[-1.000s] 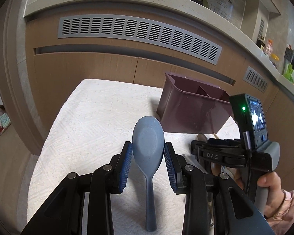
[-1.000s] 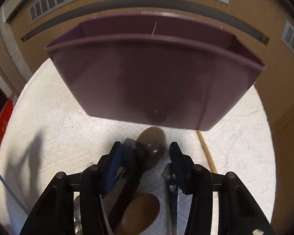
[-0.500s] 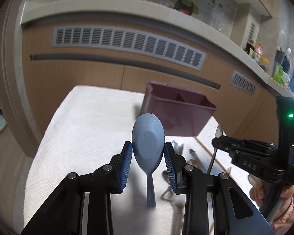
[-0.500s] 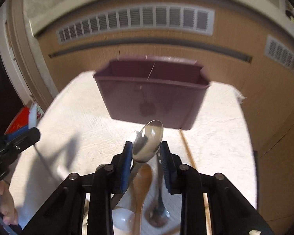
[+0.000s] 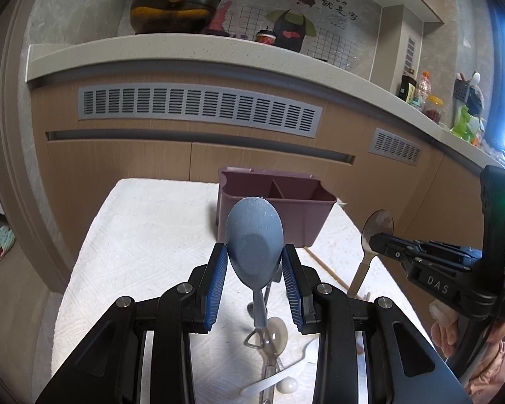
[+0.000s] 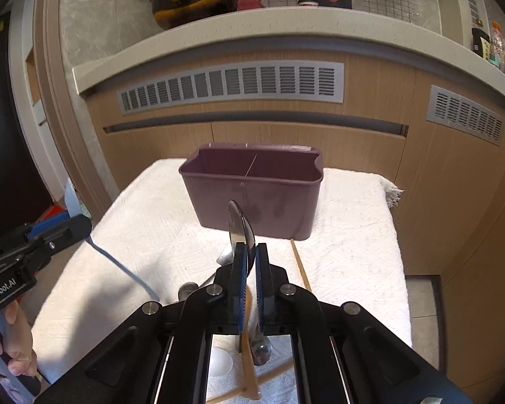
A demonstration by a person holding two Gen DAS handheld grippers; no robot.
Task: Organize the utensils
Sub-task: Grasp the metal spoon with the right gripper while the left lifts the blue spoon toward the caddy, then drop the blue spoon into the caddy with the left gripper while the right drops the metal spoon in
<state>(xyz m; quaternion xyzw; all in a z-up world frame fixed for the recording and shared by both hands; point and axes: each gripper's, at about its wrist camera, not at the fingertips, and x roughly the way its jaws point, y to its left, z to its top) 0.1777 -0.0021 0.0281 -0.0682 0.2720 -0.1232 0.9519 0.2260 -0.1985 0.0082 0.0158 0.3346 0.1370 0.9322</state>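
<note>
My left gripper (image 5: 254, 256) is shut on a blue-grey plastic spoon (image 5: 254, 235), bowl up, handle hanging down, held above the white cloth. My right gripper (image 6: 248, 252) is shut on a metal spoon (image 6: 239, 225), seen edge-on; it also shows in the left wrist view (image 5: 376, 227). A maroon two-compartment utensil holder (image 5: 279, 208) stands upright on the cloth ahead of both grippers, also in the right wrist view (image 6: 252, 195). Both compartments look empty.
Loose utensils lie on the cloth below the grippers: a white spoon (image 5: 286, 383), metal pieces (image 5: 269, 340), a wooden spoon (image 6: 249, 363) and chopsticks (image 6: 299, 264). A wooden cabinet wall with grey vents (image 5: 198, 109) stands behind the table.
Both grippers rose and pulled back from the holder, each lifting its spoon off the cloth. The right jaws closed from wide to tight on the metal spoon, which turned edge-on.
</note>
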